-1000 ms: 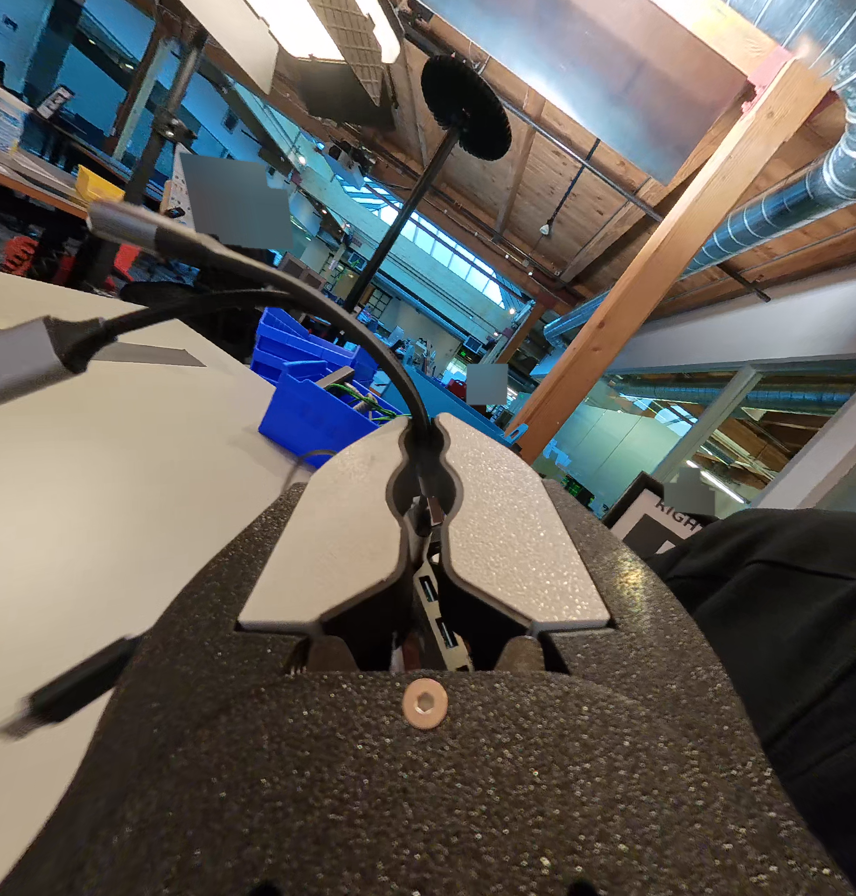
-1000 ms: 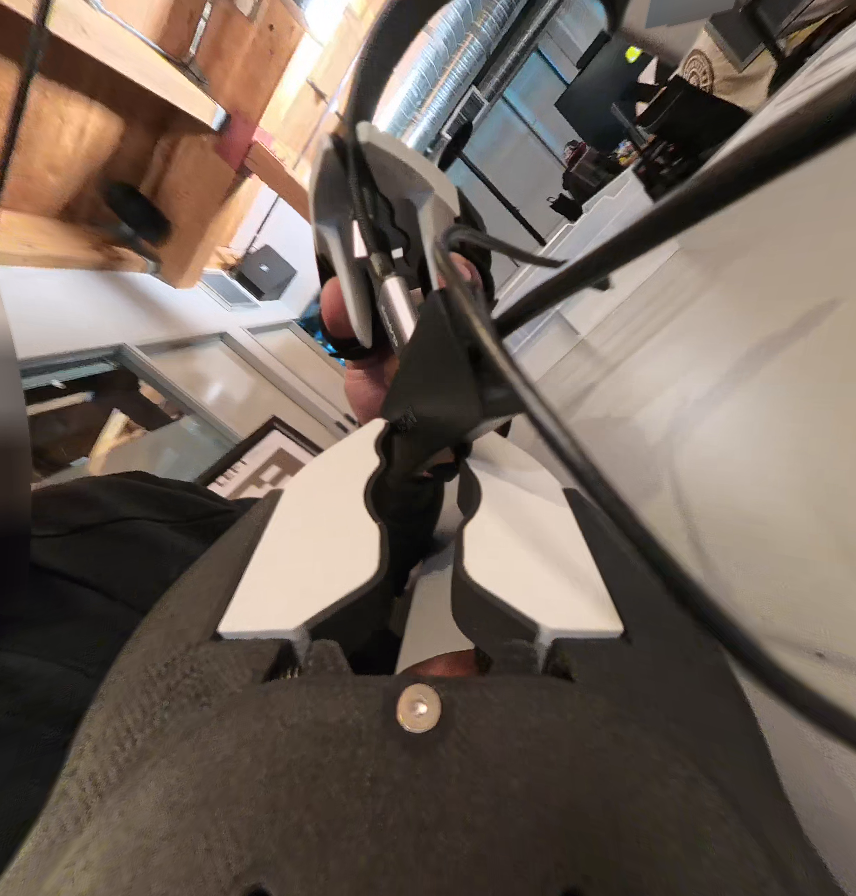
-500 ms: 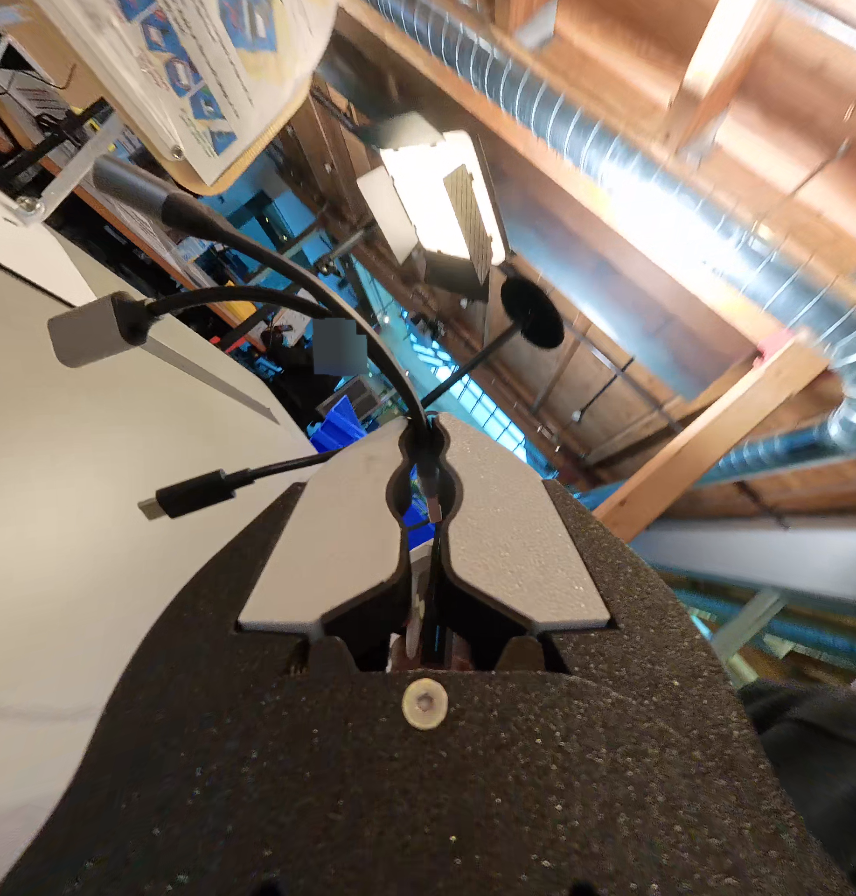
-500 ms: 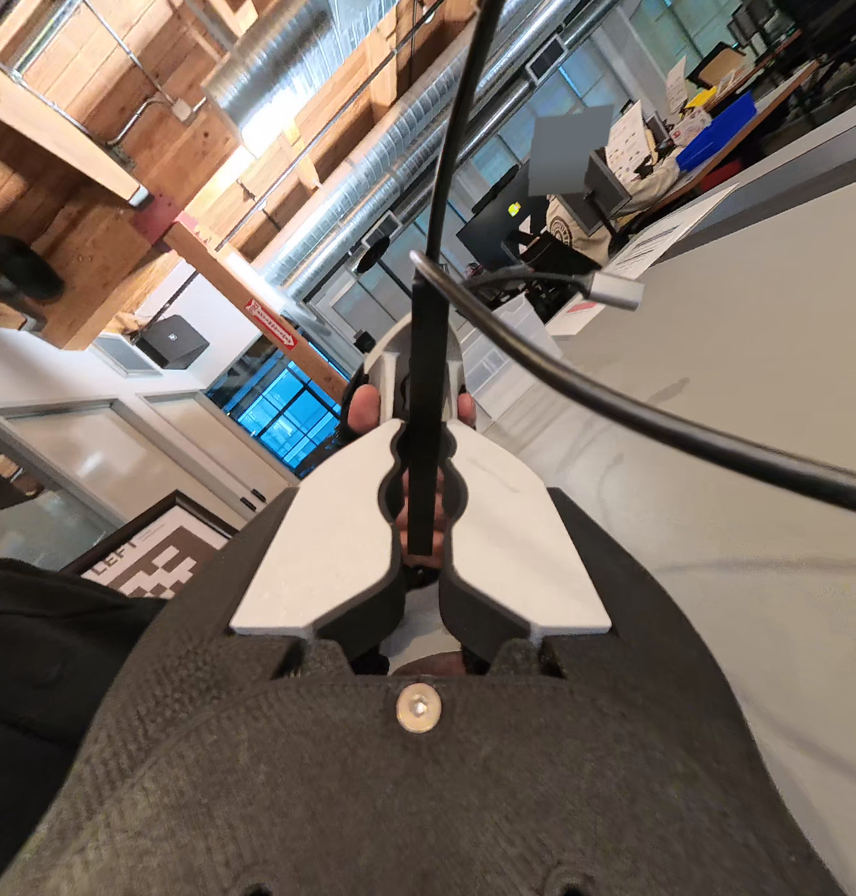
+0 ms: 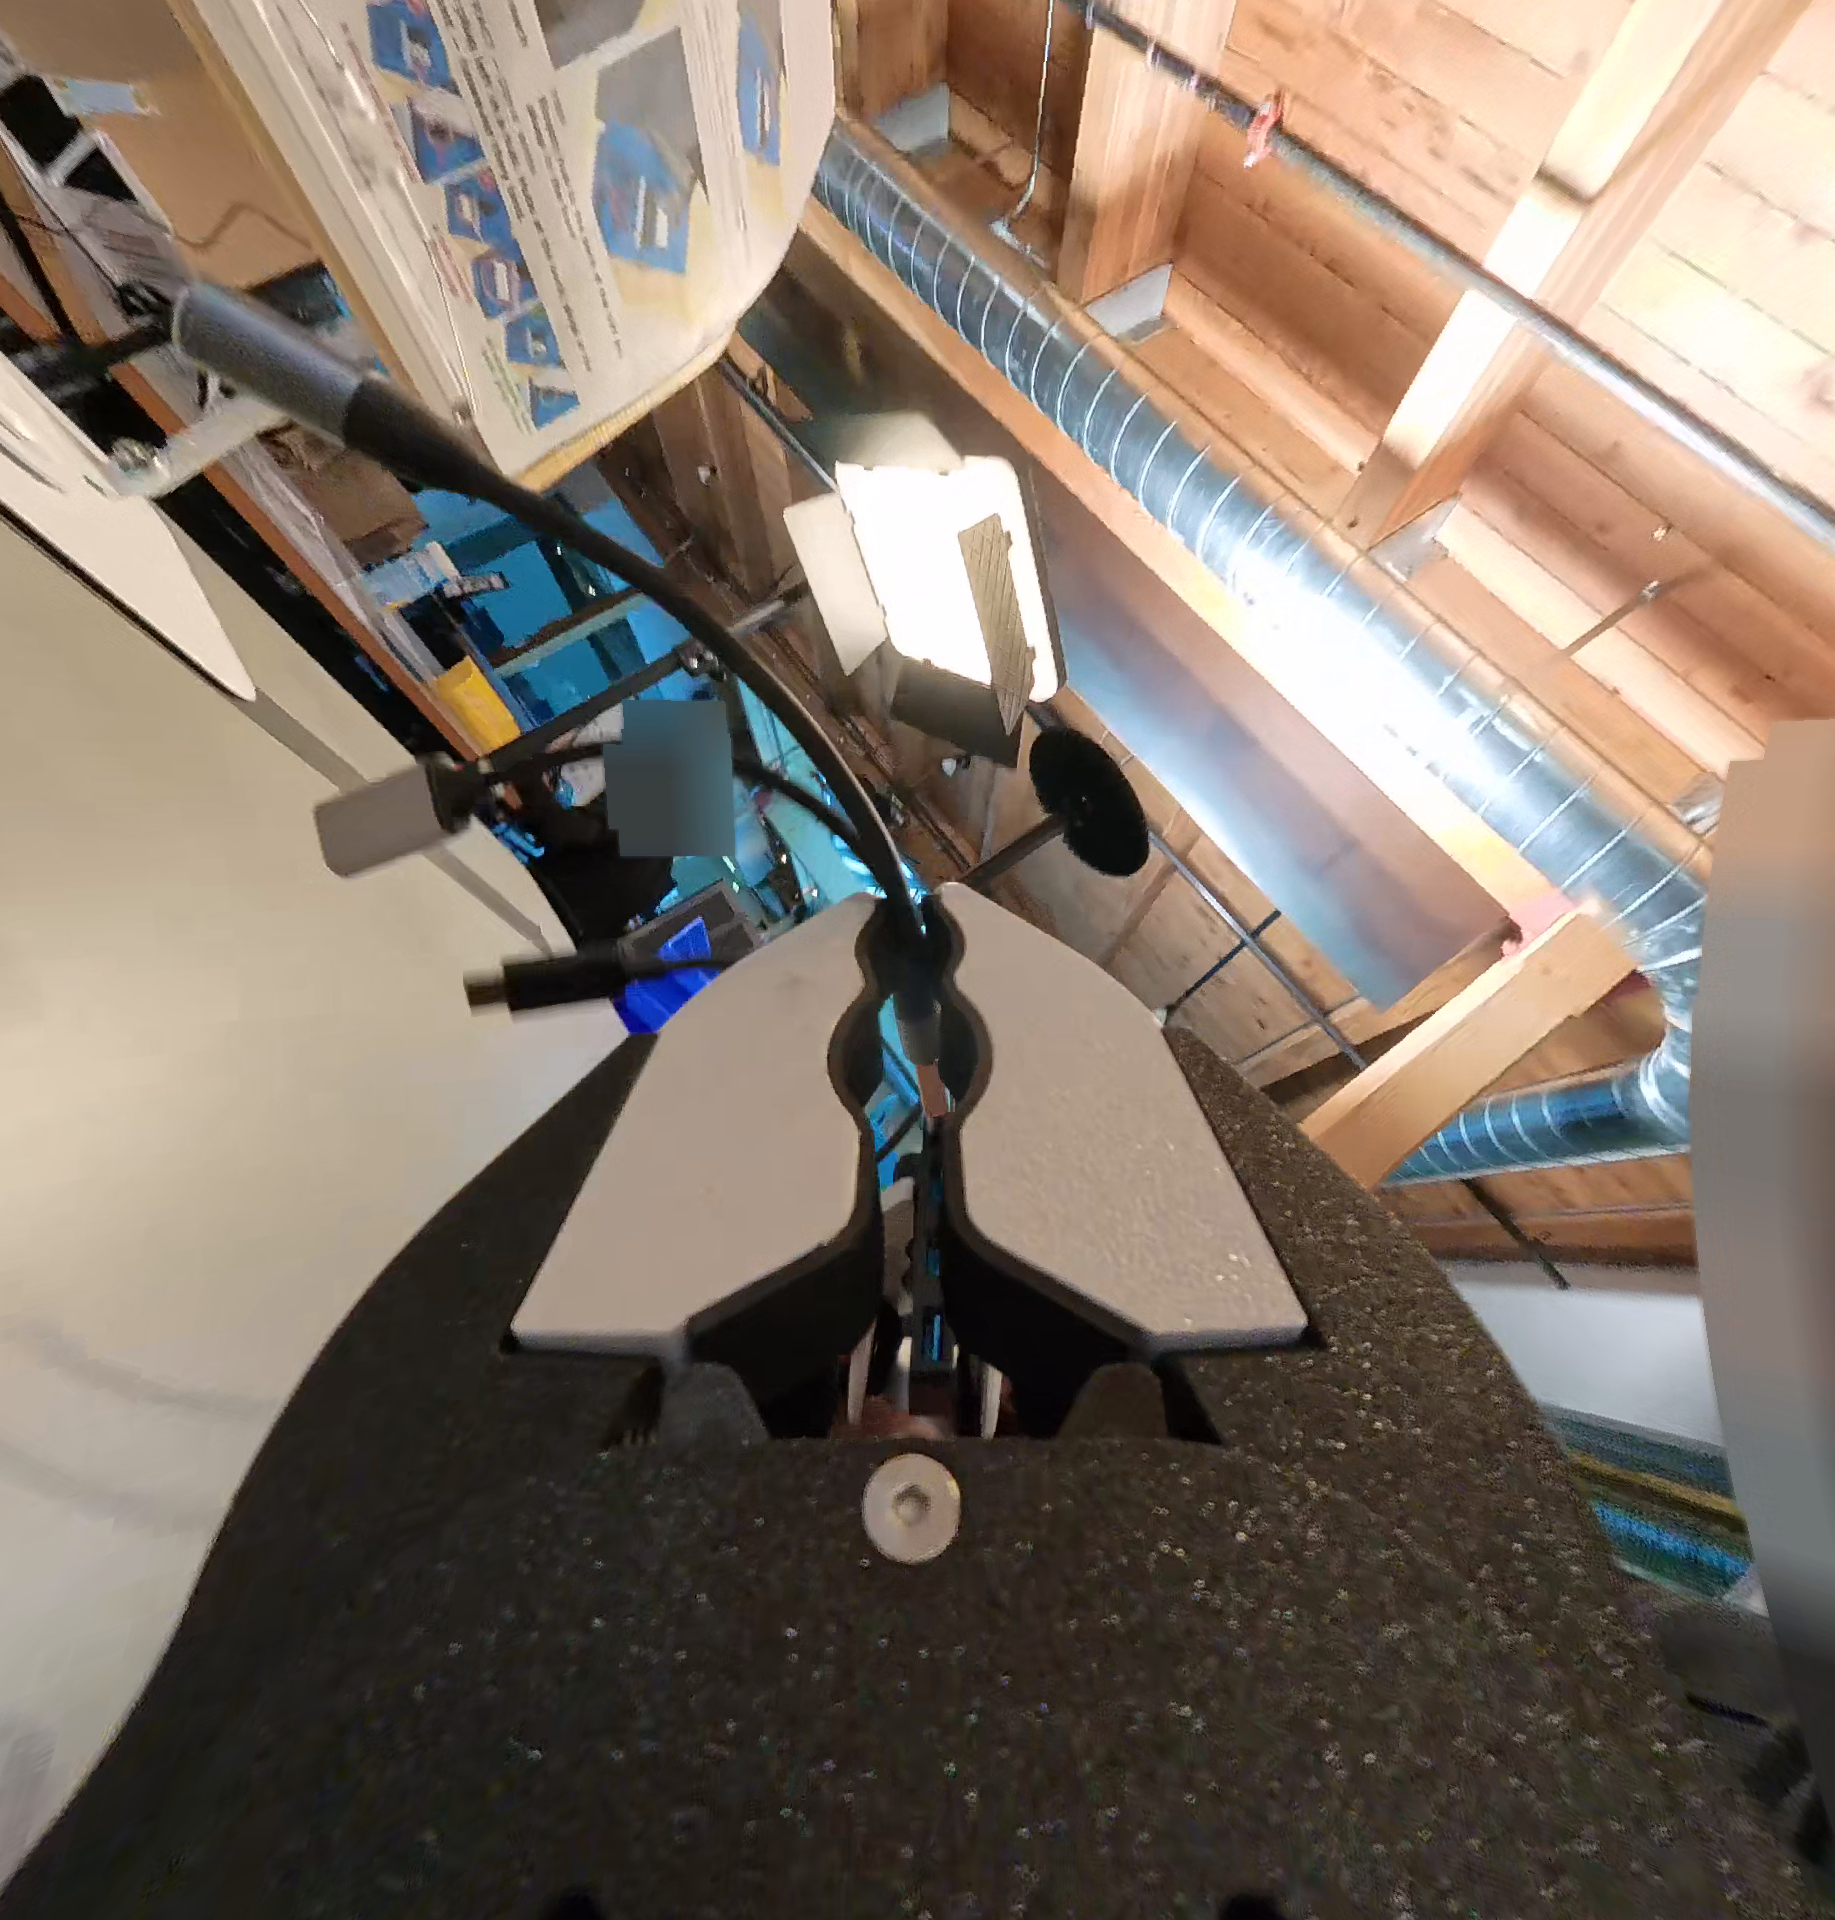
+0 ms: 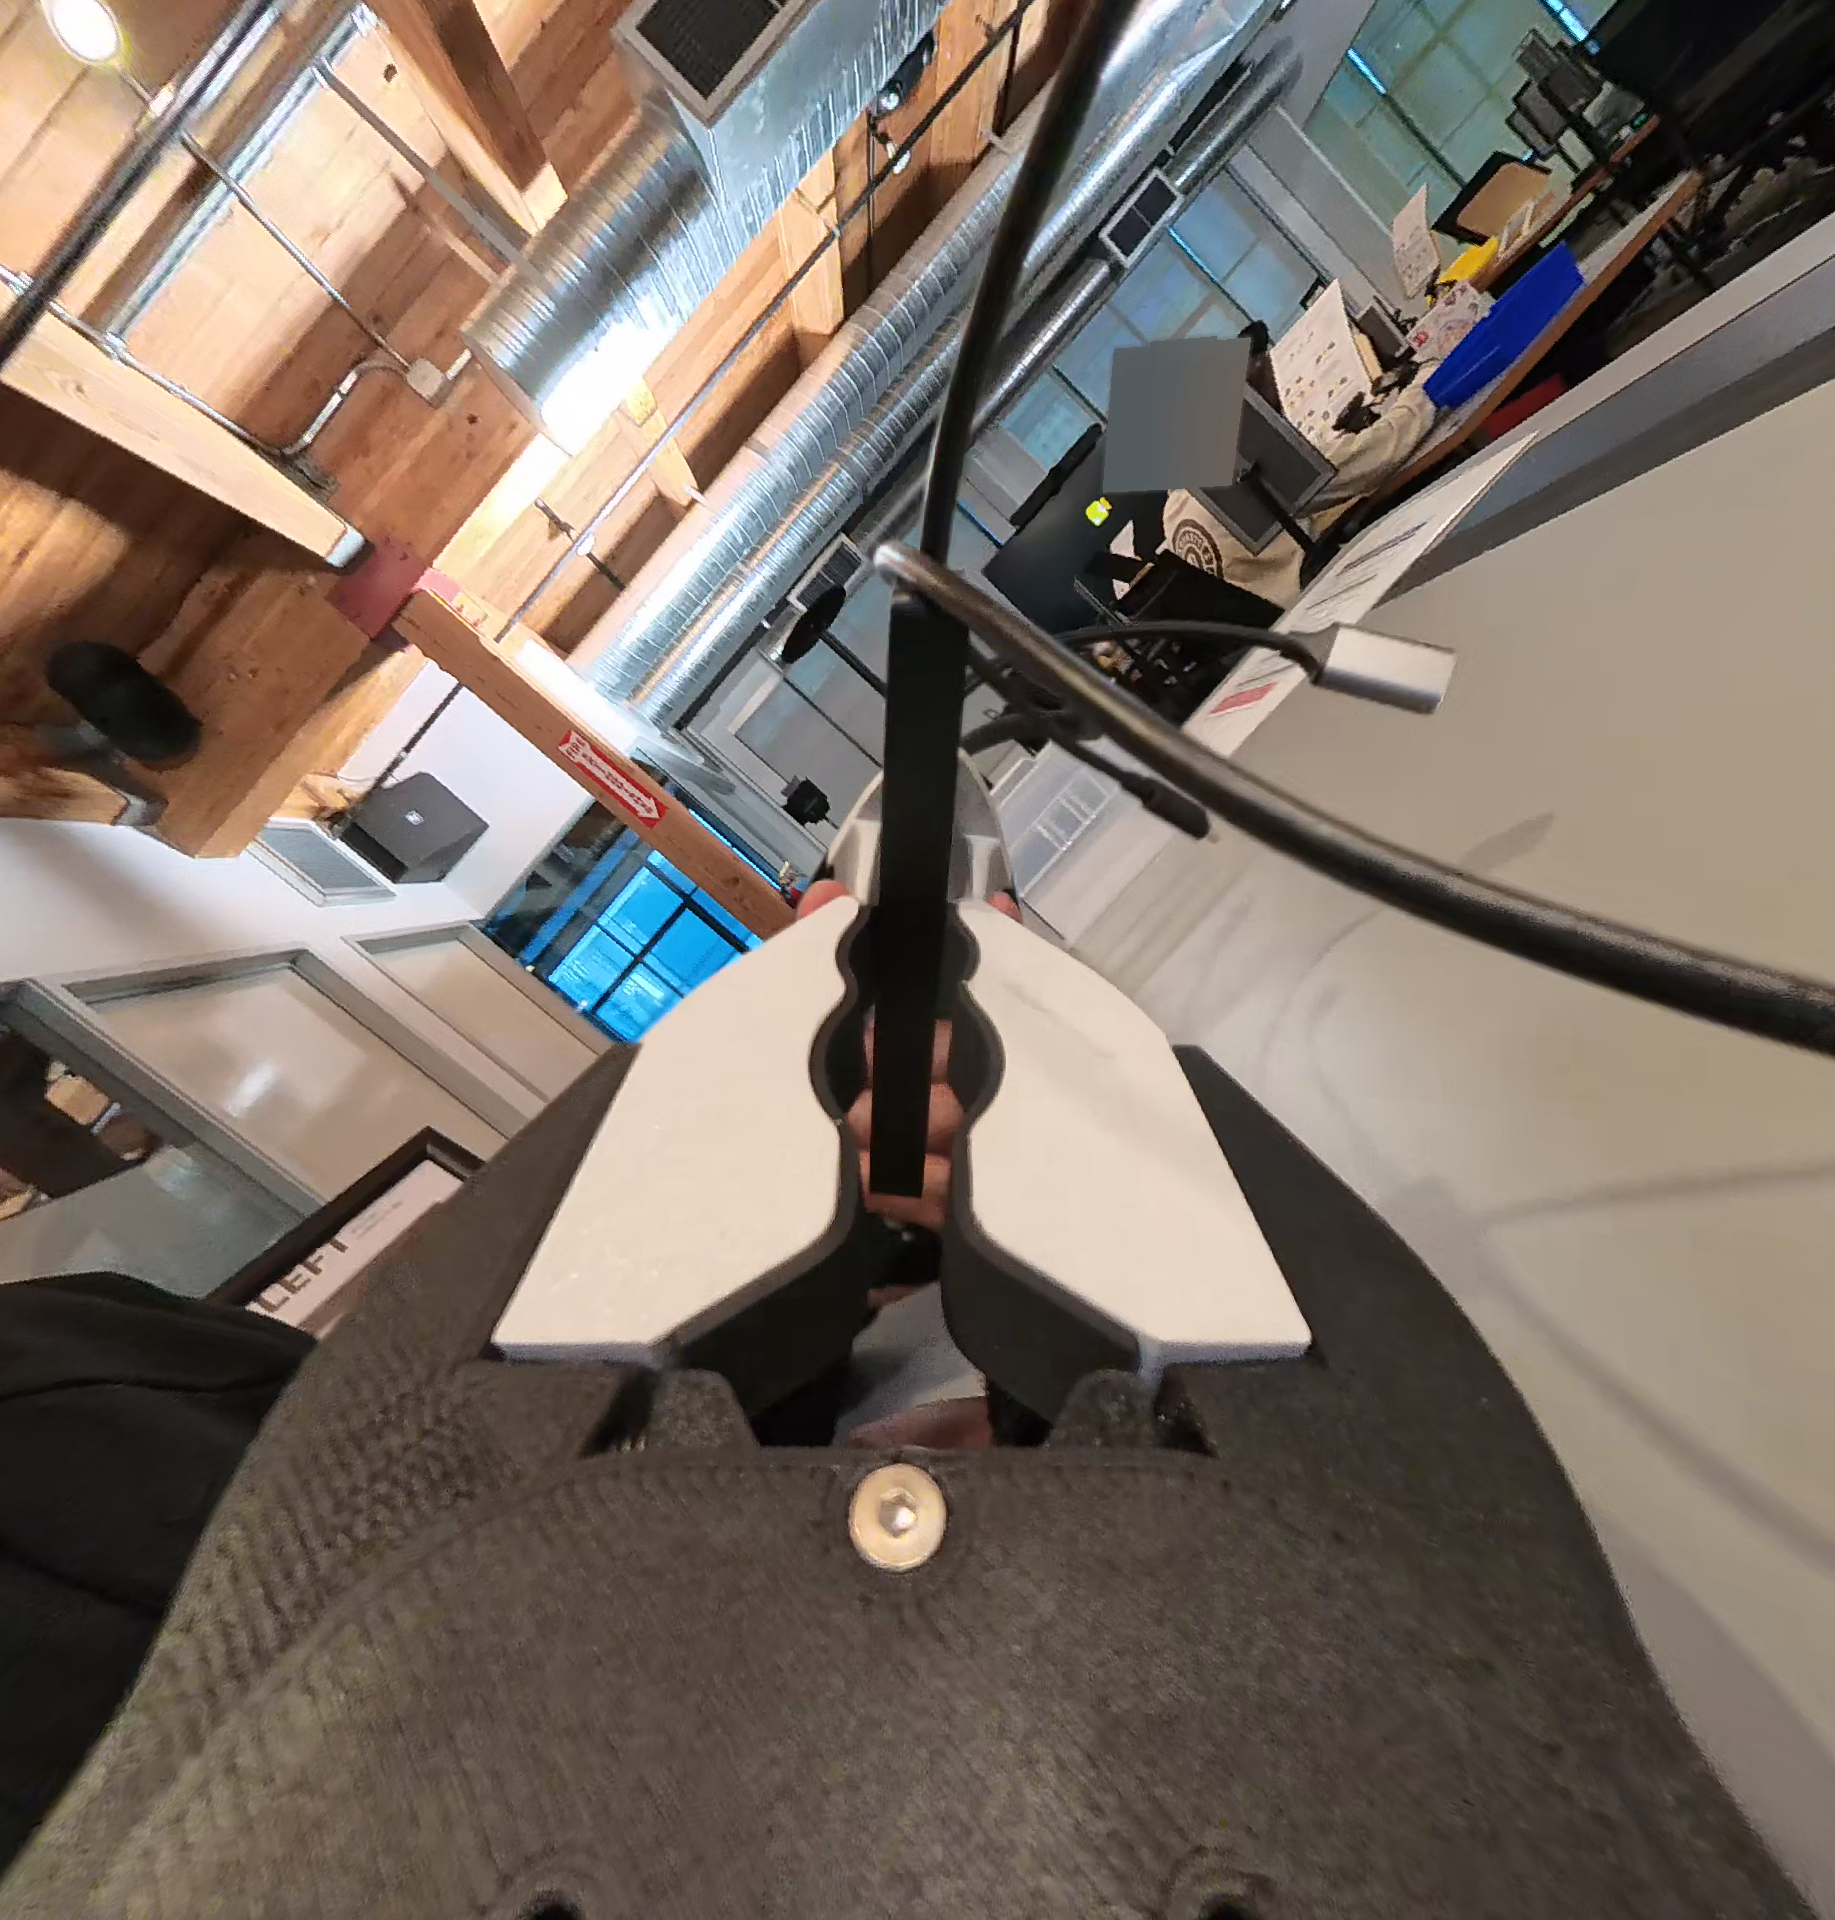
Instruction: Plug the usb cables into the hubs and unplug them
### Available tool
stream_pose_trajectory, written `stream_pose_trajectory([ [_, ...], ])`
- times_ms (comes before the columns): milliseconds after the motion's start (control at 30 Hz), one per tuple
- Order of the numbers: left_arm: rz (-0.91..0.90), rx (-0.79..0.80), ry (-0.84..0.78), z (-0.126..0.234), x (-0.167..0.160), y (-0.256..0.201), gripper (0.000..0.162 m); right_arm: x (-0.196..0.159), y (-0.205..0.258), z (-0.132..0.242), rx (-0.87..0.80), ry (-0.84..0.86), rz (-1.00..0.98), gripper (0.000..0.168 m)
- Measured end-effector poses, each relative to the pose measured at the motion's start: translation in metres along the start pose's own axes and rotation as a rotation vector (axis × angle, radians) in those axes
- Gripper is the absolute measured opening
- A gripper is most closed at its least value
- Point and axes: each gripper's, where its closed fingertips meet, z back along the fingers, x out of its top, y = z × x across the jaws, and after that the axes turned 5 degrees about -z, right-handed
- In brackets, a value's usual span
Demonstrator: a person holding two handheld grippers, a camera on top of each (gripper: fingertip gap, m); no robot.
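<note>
Black hub point(image 6: 908, 935) is sitting clamped in the right gripper point(image 6: 908, 1023); the left gripper point(image 5: 913, 1023) is pinching a hub's cable point(image 5: 684, 613) above the table point(image 5: 165, 1039).

Both wrist views close behind each claw, tilted ceilingward, sharing white table point(image 5: 144, 1039) and ducts point(image 6: 788, 416)

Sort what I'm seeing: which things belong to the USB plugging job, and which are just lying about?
Job:
- left claw, shut on thin hub
- right claw, shut on black hub
- silver plug
- black plug

Lying about:
- blue bin
- lamp
- poster
</note>
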Motion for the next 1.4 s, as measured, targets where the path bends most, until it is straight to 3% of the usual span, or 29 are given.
stream_pose_trajectory([
  [167,-0.161,0.054,0.107,-0.013,-0.042,-0.004,0.005,0.000,0.004,-0.002,0.032,-0.031,-0.036,0.010],
  [400,-0.295,0.063,0.076,-0.025,-0.070,-0.029,0.005,0.002,0.011,0.003,0.092,-0.078,-0.066,0.010],
  [767,-0.284,0.027,-0.031,-0.024,-0.068,-0.037,0.005,-0.008,0.010,-0.001,0.081,-0.075,-0.110,0.010],
  [1133,-0.298,0.014,-0.021,-0.021,-0.071,-0.037,0.004,-0.039,0.012,-0.012,0.064,0.103,-0.111,0.013],
  [1400,-0.299,-0.048,-0.008,-0.020,-0.071,-0.043,0.005,-0.034,0.016,-0.011,0.077,0.061,-0.078,0.011],
])
